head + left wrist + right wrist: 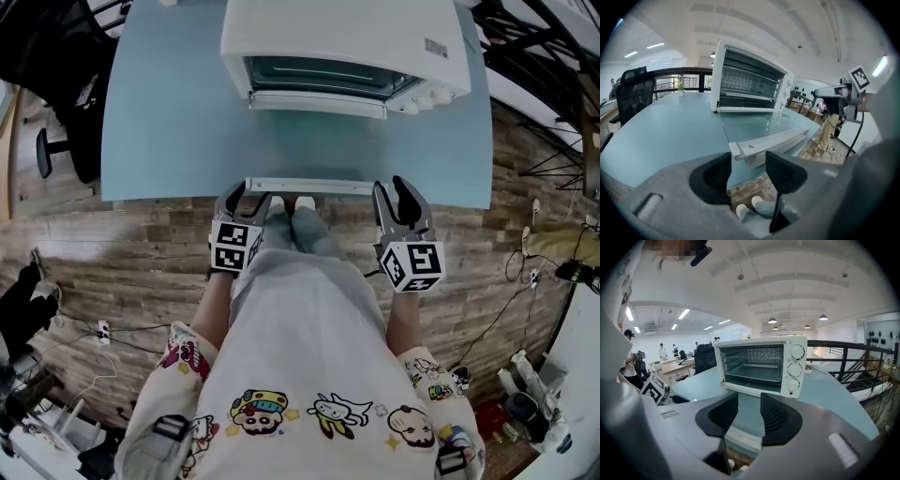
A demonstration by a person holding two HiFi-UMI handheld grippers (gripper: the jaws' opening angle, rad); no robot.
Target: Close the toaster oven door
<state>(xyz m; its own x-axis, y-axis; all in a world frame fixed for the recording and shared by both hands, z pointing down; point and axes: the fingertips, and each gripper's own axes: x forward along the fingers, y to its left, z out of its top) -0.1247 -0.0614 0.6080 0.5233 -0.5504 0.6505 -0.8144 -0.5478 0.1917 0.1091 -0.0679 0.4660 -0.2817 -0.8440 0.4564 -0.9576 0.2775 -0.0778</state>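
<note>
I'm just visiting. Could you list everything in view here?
toaster oven: one, white, far side of the table
oven door: one, glass with white handle, folded down flat
knobs: three, white, right of oven front
table: one, pale blue, under oven
office chair: one, black, left of table
floor: one, wood pattern, all around
shirt: one, white with cartoons, on person
shoes: two, white, between the grippers
left gripper: one, black fingers apart, near the handle's left end
right gripper: one, black fingers apart, near its right end

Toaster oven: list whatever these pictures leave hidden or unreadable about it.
- Toaster oven rear: head view, cut off by the top edge.
- Interior: head view, mostly hidden under its own top.
- Knobs, markings: right gripper view, too small.
- Door handle, partly: left gripper view, behind left hand-held gripper.
</note>
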